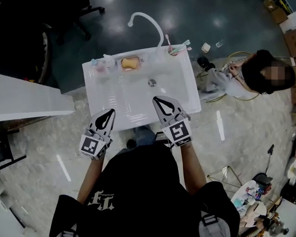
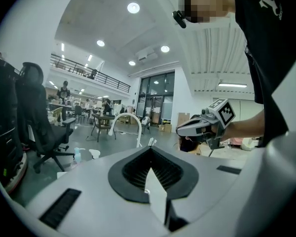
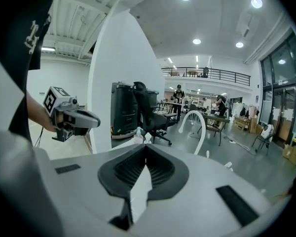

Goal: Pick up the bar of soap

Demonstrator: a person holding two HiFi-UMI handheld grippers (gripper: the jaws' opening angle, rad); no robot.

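Note:
An orange bar of soap [image 1: 130,62] lies in a small dish on the back ledge of the white sink [image 1: 138,95], left of the curved white faucet [image 1: 145,19]. My left gripper [image 1: 110,111] hovers at the sink's front edge, shut and holding nothing. My right gripper [image 1: 156,99] is over the front of the basin, also shut and holding nothing. Both are well short of the soap. In the left gripper view the jaws [image 2: 150,149] meet at a point, and so do those in the right gripper view [image 3: 145,147]. The soap is hidden in both gripper views.
A cup with toothbrushes [image 1: 173,49] stands at the sink's back right, and small bottles [image 1: 99,65] at the back left. A person [image 1: 246,75] sits on the floor to the right. A white panel [image 1: 24,100] lies to the left, with an office chair [image 1: 84,9] beyond.

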